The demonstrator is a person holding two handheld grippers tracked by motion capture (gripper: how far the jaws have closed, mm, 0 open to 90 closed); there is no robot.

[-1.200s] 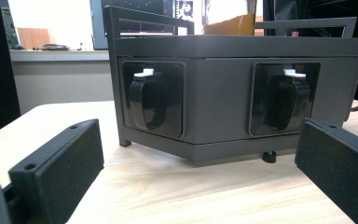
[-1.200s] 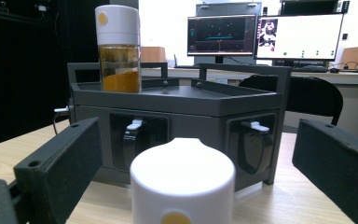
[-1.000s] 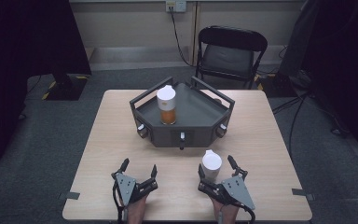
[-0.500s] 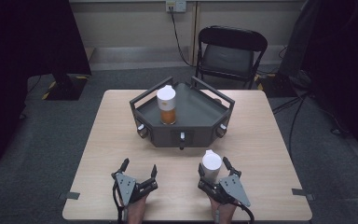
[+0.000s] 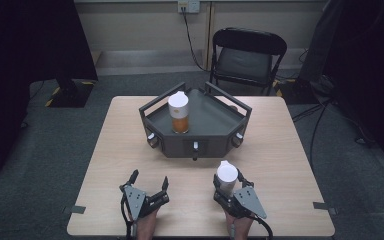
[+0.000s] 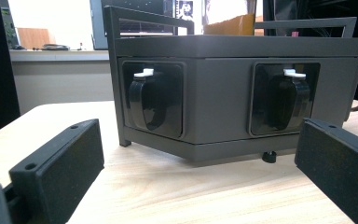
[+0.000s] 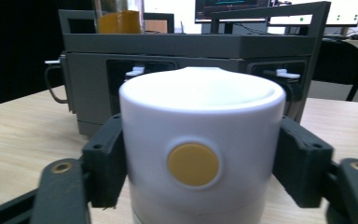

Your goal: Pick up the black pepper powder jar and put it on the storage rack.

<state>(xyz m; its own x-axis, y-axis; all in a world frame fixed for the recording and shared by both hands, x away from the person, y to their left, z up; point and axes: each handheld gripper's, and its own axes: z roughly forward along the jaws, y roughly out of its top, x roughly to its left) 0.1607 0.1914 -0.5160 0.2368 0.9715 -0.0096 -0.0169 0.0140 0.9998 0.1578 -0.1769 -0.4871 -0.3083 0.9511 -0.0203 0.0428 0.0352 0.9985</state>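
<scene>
Near the table's front edge stands a white-capped bottle [image 5: 227,172] with a yellow dot on its cap [image 7: 193,164]. My right gripper [image 5: 228,182] [image 7: 200,154] is shut on it. Its jaws have just been closing, and both pads now press the cap's sides. To its left my left gripper [image 5: 150,177] [image 6: 200,140] rests open on the table with nothing between its fingers, facing the tray. A second bottle [image 5: 179,112], white-capped with orange contents, stands upright in the dark grey tray [image 5: 215,125] at the table's middle.
The tray [image 6: 214,93] [image 7: 191,46] has raised handle bars and black latches on its front walls. A black folding chair [image 5: 247,55] stands beyond the wooden table [image 5: 280,150]. Cables run over the floor at the right.
The right gripper's jaws have closed from wide apart onto the white-capped bottle. The left gripper and the tray have not moved.
</scene>
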